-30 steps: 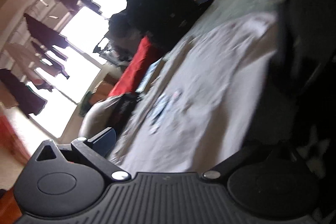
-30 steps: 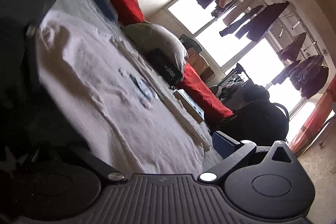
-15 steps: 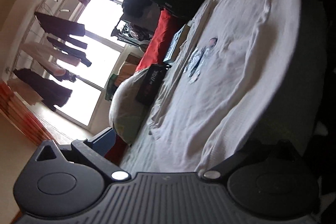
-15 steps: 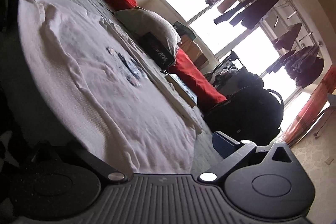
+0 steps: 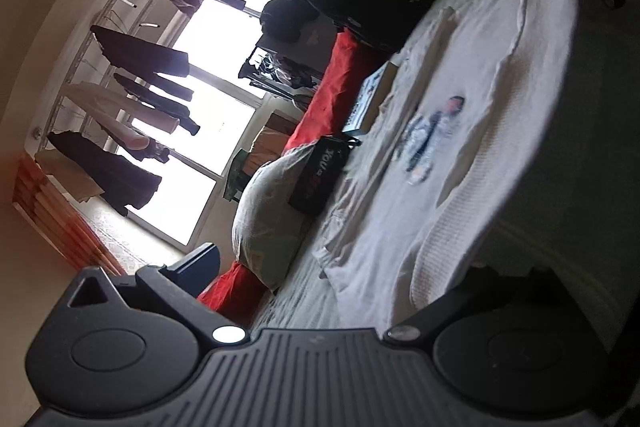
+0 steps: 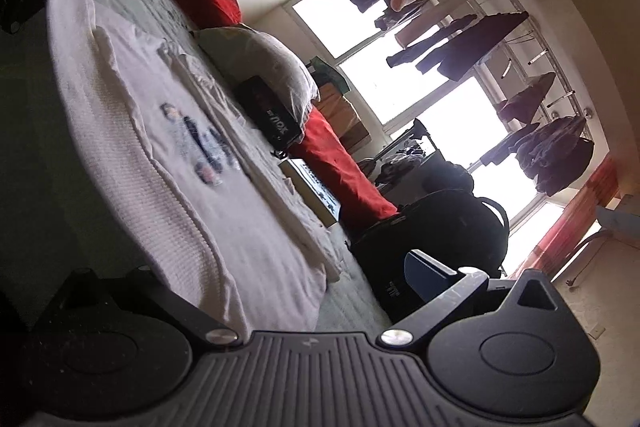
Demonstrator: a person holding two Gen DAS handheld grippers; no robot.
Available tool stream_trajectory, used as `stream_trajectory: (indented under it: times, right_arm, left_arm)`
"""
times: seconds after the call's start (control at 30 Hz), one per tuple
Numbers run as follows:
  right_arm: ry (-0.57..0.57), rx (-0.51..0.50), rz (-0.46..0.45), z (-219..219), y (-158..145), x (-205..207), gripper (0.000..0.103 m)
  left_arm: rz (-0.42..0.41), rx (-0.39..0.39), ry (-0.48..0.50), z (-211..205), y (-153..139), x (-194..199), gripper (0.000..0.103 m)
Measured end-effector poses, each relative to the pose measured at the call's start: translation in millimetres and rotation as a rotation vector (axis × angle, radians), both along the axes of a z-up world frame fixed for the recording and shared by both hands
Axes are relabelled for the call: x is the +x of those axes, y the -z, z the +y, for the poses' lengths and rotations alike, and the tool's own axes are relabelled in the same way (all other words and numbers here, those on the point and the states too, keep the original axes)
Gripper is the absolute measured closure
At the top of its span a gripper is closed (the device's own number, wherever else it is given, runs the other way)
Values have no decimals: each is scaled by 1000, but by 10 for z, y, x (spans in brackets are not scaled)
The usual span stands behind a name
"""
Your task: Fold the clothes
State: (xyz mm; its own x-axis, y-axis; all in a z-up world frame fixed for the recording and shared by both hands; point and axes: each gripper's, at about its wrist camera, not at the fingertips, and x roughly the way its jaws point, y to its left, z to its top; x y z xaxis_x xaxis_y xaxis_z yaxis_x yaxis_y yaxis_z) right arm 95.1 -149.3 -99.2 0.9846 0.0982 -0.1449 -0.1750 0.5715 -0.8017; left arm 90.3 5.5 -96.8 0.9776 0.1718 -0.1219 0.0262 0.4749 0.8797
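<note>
Since a second ago both cameras have swung from a blurred, close view of the cloth to a steadier one, and the white T-shirt (image 5: 460, 163) now shows almost whole, spread flat on the grey-green bed (image 5: 560, 187).

The left gripper (image 5: 332, 263) has its fingers spread wide apart, one dark finger (image 5: 200, 263) raised on the window side, the other low at the bed's near edge, with the shirt's hem lying in the gap just beyond the body. The right gripper (image 6: 280, 267) is likewise wide apart; its blue-black finger (image 6: 428, 267) stands on the window side, and the shirt's ribbed hem (image 6: 200, 247) runs into the gap. Whether either pinches cloth I cannot tell.

Farther out, the blue print (image 6: 200, 147) sits mid-shirt. Beyond the shirt's far side lie a grey pillow (image 6: 264, 63), a black box (image 6: 272, 115) just beside it, a red blanket (image 6: 340, 167) and a black backpack (image 6: 432, 227). Behind them, dark clothes (image 6: 472, 47) hang on a rack before bright windows (image 6: 452, 107).
</note>
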Motion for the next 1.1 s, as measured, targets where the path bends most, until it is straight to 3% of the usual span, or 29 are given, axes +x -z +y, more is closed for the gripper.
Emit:
stream_trajectory:
  times: [0.57,1.1]
  right_arm:
    - [1,-37,-13,88,-248,741,0]
    - [16,-68,-65,214,-381,1652,0]
  left_arm:
    - [12,-54,-20,158,-179,771,0]
    - [-10,-66,-48,306,-272,1743,0]
